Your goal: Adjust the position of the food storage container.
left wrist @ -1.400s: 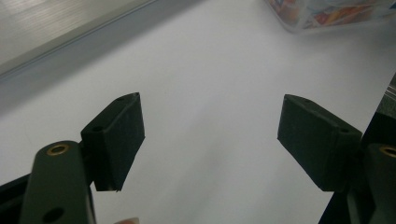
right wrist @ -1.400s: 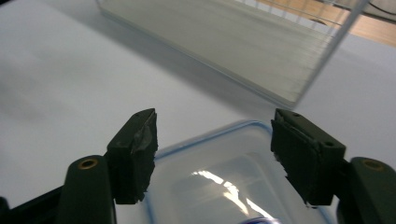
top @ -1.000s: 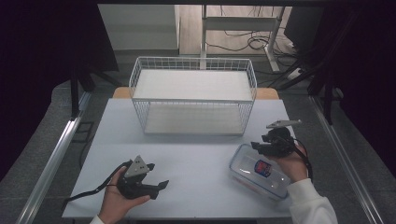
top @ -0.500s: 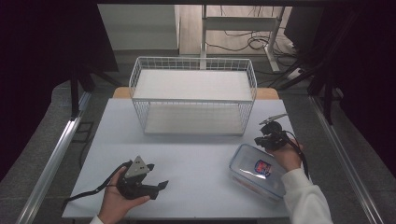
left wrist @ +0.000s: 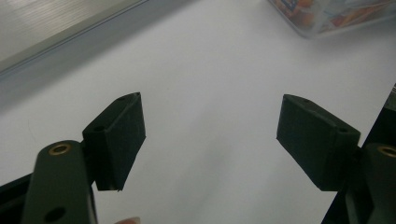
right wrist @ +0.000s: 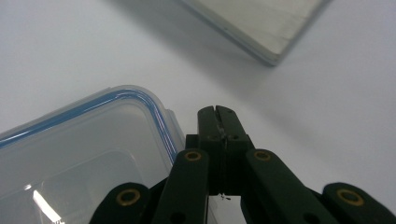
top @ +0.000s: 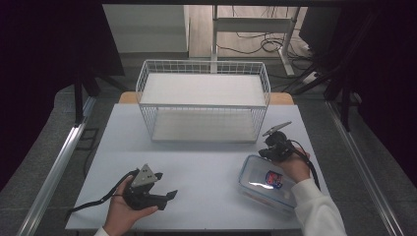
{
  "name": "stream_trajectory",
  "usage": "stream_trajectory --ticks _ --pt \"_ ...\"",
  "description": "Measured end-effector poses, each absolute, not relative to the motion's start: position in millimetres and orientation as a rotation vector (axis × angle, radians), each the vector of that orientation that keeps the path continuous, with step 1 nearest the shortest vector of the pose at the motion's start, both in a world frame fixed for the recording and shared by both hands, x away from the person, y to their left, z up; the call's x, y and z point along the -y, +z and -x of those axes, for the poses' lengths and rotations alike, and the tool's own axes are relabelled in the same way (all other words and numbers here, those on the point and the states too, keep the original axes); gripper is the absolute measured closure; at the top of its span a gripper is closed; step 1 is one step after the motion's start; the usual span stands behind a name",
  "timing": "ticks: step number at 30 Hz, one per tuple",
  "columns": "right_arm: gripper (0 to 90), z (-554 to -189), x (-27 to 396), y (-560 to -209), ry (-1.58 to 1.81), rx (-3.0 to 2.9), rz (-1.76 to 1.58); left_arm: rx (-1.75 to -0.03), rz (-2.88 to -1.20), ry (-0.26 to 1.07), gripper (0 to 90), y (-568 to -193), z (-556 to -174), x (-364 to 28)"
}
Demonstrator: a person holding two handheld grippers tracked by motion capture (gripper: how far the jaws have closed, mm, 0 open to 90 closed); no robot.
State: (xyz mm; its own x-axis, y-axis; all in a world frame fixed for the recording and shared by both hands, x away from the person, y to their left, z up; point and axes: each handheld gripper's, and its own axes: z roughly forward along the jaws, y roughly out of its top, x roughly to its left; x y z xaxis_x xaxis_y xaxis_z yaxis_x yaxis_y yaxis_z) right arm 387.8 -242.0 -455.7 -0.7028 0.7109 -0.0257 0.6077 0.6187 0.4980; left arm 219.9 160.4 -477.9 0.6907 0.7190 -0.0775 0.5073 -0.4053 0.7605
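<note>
1. The right gripper (top: 278, 146) sits at the far edge of a clear plastic container (top: 267, 183), which lies on the white bench (top: 206, 167) at about 4 o'clock from the bench's middle in the high view.
2. The container has a blue-rimmed lid (right wrist: 140, 100) and a red and blue label on top; it rests flat, near the bench's right front corner.
3. In the right gripper view the two black jaws are pressed together, tips touching with nothing showing between them; they have just been closing. The tips (right wrist: 218, 122) lie just beside the lid's latch edge, at about 3 o'clock from the lid's corner. Whether they pinch the latch tab I cannot tell.
4. The left gripper (top: 147, 189) is held in the person's left hand (top: 125, 211) at about 8 o'clock on the bench, well apart from the container.
5. Its jaws stand wide with only bare bench surface between them, as the left gripper view shows; the container's edge (left wrist: 327, 16) appears at 1 o'clock in that view.
6. A white wire basket (top: 204, 101) stands at 12 o'clock on the bench, beyond both grippers.
</note>
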Motion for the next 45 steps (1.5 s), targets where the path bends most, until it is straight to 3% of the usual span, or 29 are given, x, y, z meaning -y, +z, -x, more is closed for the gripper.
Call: stream_trajectory --ticks 13,18,25,32,45 --pt "89.0 -373.9 215.0 -455.0 0.691 -2.652 -0.986 -0.935 -2.093 0.340 23.4 -477.8 -220.2 -160.9" --pt "89.0 -346.6 252.2 -422.7 0.814 -2.477 -1.072 -0.945 -2.086 0.345 23.3 -476.7 -220.3 -163.5" --pt "89.0 -304.8 313.5 -407.0 0.835 -2.305 -1.278 -0.956 -2.075 0.332 23.3 -477.9 -223.4 -165.6" --pt "89.0 -262.8 362.2 -431.4 0.752 -2.220 -1.438 -0.964 -2.063 0.321 23.3 -477.9 -226.5 -165.2" --pt "89.1 -254.2 352.4 -461.4 0.598 -2.316 -1.548 -0.962 -2.071 0.328 23.3 -477.4 -229.0 -165.8"
